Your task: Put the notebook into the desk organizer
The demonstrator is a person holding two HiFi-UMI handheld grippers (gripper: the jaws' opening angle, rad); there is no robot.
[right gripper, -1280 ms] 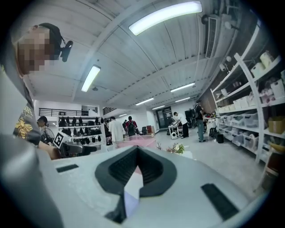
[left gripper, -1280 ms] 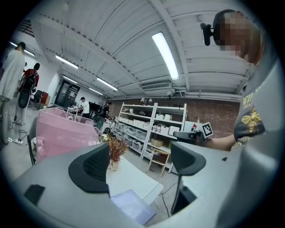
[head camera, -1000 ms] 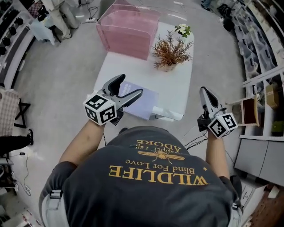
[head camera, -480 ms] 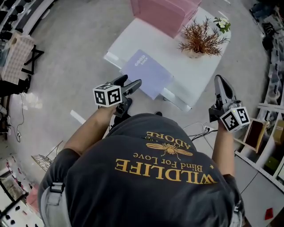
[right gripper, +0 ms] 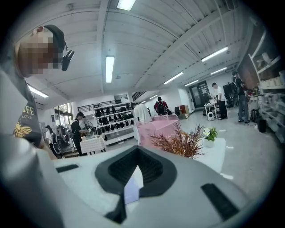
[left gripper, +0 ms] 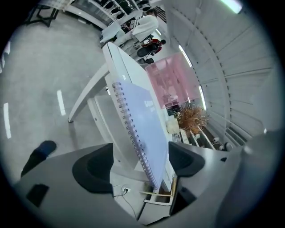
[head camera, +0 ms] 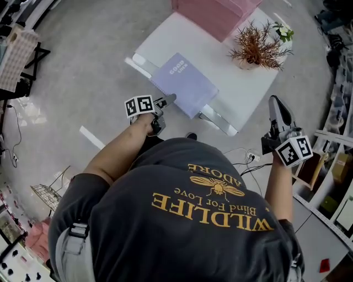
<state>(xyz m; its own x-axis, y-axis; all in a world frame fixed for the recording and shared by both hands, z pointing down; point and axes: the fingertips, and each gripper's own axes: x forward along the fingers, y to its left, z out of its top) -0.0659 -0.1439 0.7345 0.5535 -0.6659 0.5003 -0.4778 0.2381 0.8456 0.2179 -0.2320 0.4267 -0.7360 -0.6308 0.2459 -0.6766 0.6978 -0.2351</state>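
A person in a dark T-shirt stood at a white table [head camera: 165, 38] with a gripper in each hand, the notebook [head camera: 185, 85] not yet in the desk organizer [head camera: 212, 16]. The notebook lay flat and closed at the table's front edge, turned at an angle to it. Its cover was plain pale lavender with a few small white letters [head camera: 177, 70] near one corner, and a wire spiral binding [left gripper: 133, 142] ran down one long side. The left gripper [left gripper: 141, 149] was held low at that edge with its jaws spread wide. The notebook's spiral-bound corner lined up in the gap between them, seen nearly edge-on, but neither of the dark pads [left gripper: 94, 167] pressed on it. The right gripper [head camera: 277, 104] hung off to the table's side, well apart from the notebook, its jaws drawn together at the tips and holding nothing. The organizer, a translucent pink box, stood at the table's far end, with a pot of dried brown twigs [head camera: 256, 48] beside it.
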